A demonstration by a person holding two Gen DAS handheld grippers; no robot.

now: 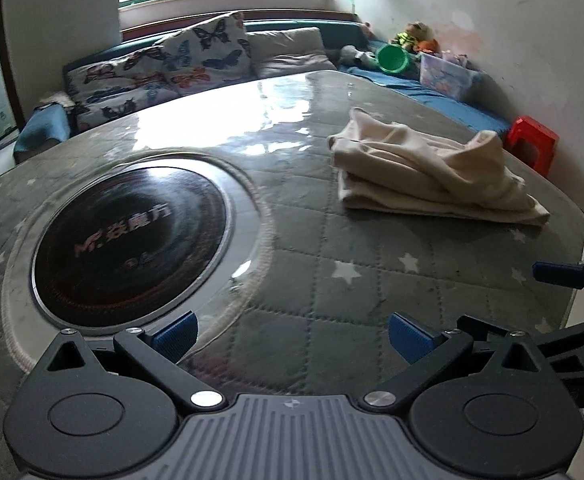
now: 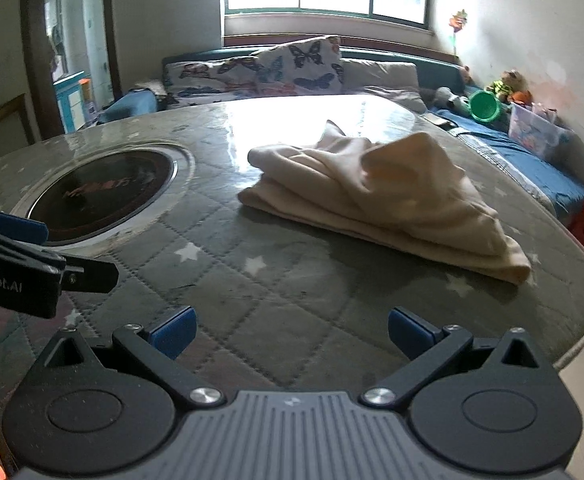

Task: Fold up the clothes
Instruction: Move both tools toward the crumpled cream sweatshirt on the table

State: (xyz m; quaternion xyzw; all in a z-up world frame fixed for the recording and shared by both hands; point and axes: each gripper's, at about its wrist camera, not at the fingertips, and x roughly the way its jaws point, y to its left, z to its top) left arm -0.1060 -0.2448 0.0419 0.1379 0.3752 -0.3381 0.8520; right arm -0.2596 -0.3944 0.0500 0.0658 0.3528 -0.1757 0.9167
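A cream garment (image 1: 428, 168) lies loosely folded in a thick bundle on the right part of the quilted grey table (image 1: 292, 264). It also shows in the right wrist view (image 2: 380, 196), ahead and slightly right. My left gripper (image 1: 292, 334) is open and empty, low over the table's near edge, well short of the garment. My right gripper (image 2: 292, 332) is open and empty, near the table's front edge, with the garment ahead. The right gripper's fingertip (image 1: 560, 274) shows at the right edge of the left wrist view; the left gripper's body (image 2: 16, 264) shows at the left of the right wrist view.
A round black induction plate (image 1: 132, 240) is set into the table at the left. A sofa with butterfly cushions (image 1: 164, 68) stands behind. A red stool (image 1: 532, 140), a green bucket (image 1: 392, 58) and a toy box (image 1: 448, 74) are at the right.
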